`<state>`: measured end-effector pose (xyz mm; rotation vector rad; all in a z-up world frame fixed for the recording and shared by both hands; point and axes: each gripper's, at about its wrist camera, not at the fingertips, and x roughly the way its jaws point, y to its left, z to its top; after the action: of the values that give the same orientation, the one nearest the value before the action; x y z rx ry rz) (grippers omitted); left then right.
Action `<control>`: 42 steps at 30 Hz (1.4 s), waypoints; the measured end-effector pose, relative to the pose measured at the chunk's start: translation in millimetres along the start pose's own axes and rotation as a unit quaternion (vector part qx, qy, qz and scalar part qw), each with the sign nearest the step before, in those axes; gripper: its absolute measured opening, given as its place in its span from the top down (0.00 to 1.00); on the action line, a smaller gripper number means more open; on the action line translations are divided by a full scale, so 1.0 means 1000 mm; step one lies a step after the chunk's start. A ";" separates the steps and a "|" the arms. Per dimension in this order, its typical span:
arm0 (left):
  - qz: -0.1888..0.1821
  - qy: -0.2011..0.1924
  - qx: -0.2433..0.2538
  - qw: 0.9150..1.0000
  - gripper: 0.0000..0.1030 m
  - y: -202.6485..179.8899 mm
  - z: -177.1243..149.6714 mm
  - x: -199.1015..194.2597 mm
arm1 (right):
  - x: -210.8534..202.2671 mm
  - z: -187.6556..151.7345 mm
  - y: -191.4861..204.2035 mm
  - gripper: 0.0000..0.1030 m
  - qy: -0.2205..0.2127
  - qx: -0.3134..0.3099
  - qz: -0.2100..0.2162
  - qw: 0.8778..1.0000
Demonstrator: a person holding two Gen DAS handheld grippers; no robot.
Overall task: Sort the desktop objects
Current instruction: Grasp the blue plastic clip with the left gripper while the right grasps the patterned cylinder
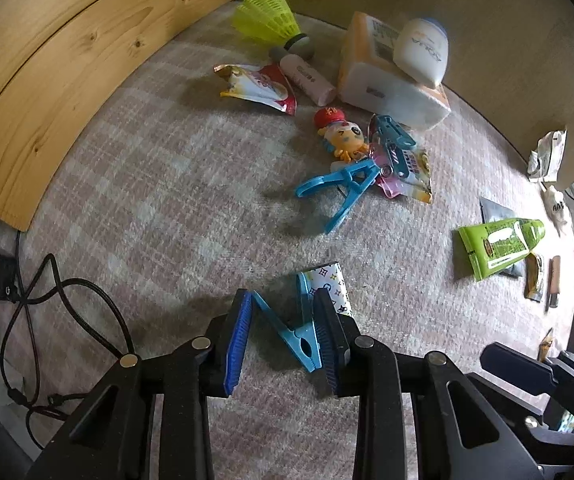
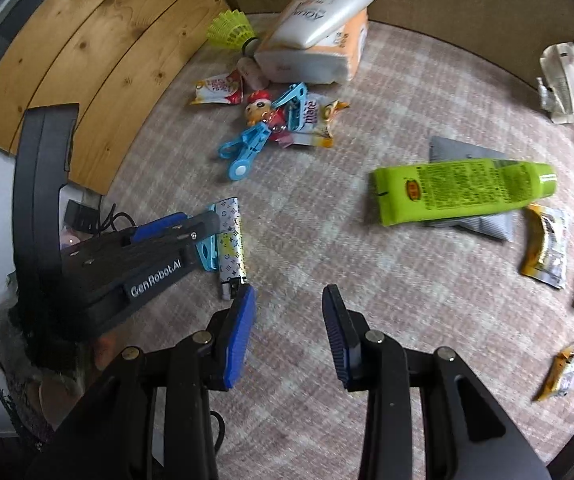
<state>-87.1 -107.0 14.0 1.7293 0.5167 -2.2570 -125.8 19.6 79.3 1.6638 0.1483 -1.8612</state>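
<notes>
Two tongs show: the left tongs (image 1: pixel 283 336) clamp a light blue plastic clothes peg (image 1: pixel 299 332), half hiding a patterned lighter (image 2: pixel 231 240); the right tongs (image 2: pixel 289 332) stand apart, empty.

"GenRobot.AI" on left hand-held gripper (image 2: pixel 203 236); "AQUA", seen upside down, on white bottle (image 2: pixel 323 12).

We see a light-blue peg (image 1: pixel 287 330) between blue pads (image 1: pixel 239 344), a monogram-print lighter (image 2: pixel 231 240), a lime-green tube (image 2: pixel 463 190) and a pink-grey checked cloth (image 2: pixel 327 220).
</notes>
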 end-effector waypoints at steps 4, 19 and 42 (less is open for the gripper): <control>-0.010 0.005 0.001 1.000 0.73 0.000 -0.005 0.000 | 0.007 0.003 0.002 0.66 0.005 0.001 -0.001 1.000; 0.008 0.003 0.018 1.000 0.73 -0.006 -0.018 0.002 | 0.007 0.003 -0.006 0.66 0.007 0.008 -0.003 1.000; -0.013 0.004 -0.024 1.000 0.75 0.023 -0.040 -0.006 | 0.054 0.021 0.034 0.69 0.022 -0.020 -0.009 1.000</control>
<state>-41.2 -111.2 7.1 1.7182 0.5939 -2.2378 -125.9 -37.7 44.5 1.6816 0.2180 -1.8243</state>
